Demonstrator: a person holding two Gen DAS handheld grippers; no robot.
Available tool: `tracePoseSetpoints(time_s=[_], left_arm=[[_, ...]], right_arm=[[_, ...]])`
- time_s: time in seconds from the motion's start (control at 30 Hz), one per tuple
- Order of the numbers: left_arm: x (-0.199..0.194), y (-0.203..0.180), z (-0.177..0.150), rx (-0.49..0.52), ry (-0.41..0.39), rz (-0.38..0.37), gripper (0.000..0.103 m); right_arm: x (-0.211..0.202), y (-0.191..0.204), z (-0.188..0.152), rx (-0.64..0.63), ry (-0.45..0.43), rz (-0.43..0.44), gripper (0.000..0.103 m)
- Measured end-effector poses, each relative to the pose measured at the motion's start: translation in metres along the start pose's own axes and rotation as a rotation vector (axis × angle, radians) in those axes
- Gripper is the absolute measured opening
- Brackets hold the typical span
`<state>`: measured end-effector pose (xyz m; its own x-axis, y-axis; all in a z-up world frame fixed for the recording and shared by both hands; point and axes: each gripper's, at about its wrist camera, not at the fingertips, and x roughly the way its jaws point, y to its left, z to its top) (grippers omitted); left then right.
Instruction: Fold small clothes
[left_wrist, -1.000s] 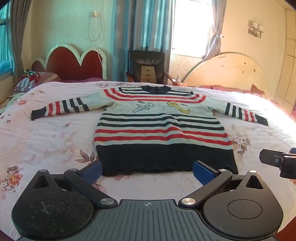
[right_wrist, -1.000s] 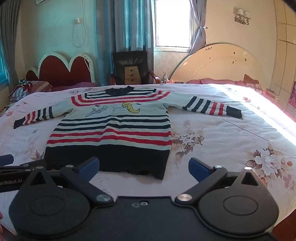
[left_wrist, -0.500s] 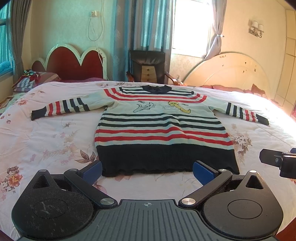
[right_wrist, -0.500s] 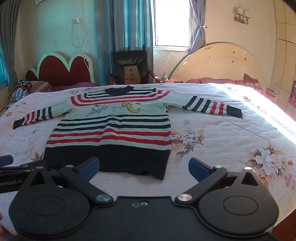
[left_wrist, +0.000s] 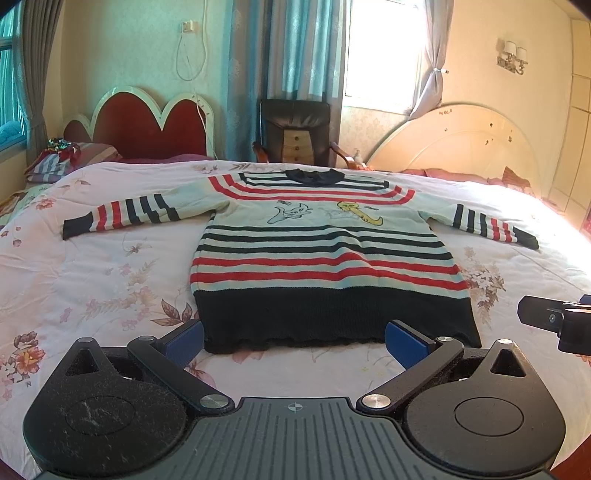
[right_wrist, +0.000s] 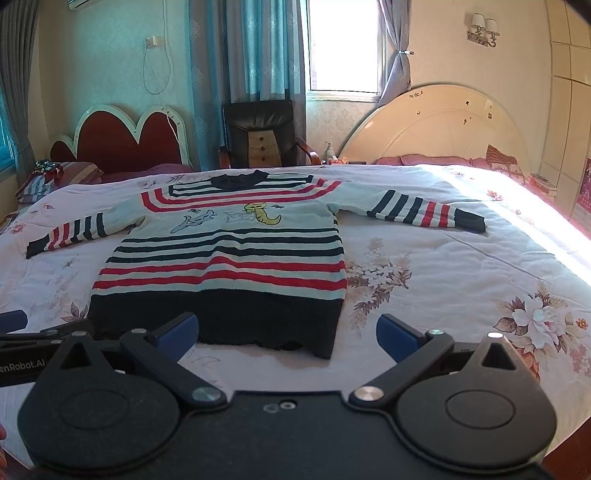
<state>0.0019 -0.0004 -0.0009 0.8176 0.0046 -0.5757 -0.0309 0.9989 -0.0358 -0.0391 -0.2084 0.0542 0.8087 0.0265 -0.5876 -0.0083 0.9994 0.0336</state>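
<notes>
A small striped sweater (left_wrist: 321, 251) (right_wrist: 229, 258) lies flat and face up on the floral bedspread (left_wrist: 92, 280), both sleeves spread out and its dark hem toward me. My left gripper (left_wrist: 294, 339) is open, hovering just short of the hem with nothing between its blue pads. My right gripper (right_wrist: 287, 334) is open too, near the hem's right corner and holding nothing. In the left wrist view the right gripper's edge (left_wrist: 554, 321) shows at far right; in the right wrist view the left gripper's edge (right_wrist: 40, 332) shows at far left.
Bare bedspread (right_wrist: 461, 280) spreads right of the sweater. A red scalloped headboard (left_wrist: 140, 125) and a cream round headboard (left_wrist: 458, 144) stand behind the bed, with a dark chair (left_wrist: 295, 131) between them. Folded cloth (left_wrist: 59, 158) lies at the far left.
Both grippers have shifted only slightly; the sweater sits a little lower in the right wrist view. The sweater has not moved and both grippers stay open.
</notes>
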Motion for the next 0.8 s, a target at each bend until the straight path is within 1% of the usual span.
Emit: tracePoseSetpoints(time_s=[0.8], left_arm=[[0.0019, 0.0024, 0.0004, 0.000, 0.004, 0.002, 0.103]], right_arm=[[0.0012, 0.0006, 0.0001, 0.002, 0.001, 0.000, 0.102]])
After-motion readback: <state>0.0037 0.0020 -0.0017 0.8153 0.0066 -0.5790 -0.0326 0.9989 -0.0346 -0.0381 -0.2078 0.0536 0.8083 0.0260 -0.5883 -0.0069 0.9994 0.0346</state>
